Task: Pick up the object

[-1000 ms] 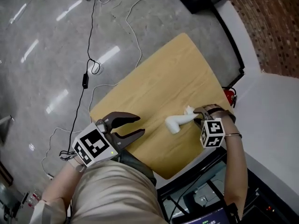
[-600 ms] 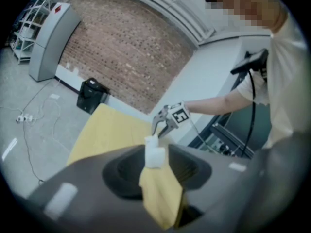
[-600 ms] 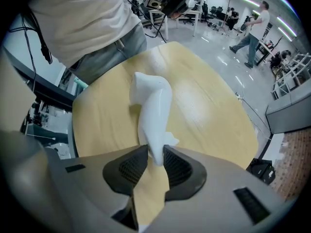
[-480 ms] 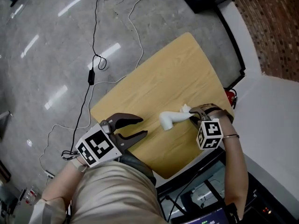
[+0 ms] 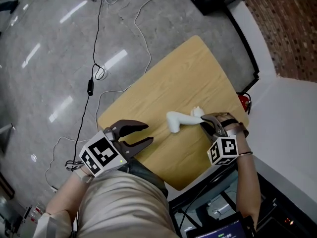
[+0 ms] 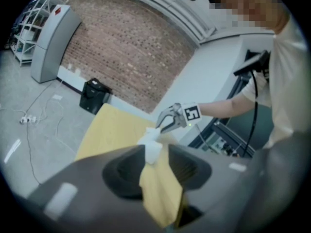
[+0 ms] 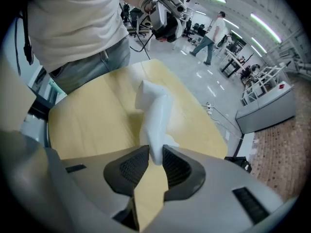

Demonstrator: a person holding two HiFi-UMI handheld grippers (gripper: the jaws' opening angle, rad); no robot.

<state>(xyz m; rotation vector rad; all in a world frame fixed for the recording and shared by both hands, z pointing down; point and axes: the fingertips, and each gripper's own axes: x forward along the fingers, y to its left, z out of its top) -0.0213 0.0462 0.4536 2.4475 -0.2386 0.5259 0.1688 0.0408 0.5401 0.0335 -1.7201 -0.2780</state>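
The jaws of my right gripper are pinched on the narrow end of the white object, and both ribbed pads press against its sides. The object projects forward from the jaws over the wooden table, with its wider bent end pointing toward my left side. The head view places it above the near right part of the table. I cannot tell whether its far end touches the surface. The jaws of my left gripper are spread, with nothing gripped between them. This gripper hovers at the near left edge of the table, well apart from the object. A black cable lies on the grey floor beyond the table.
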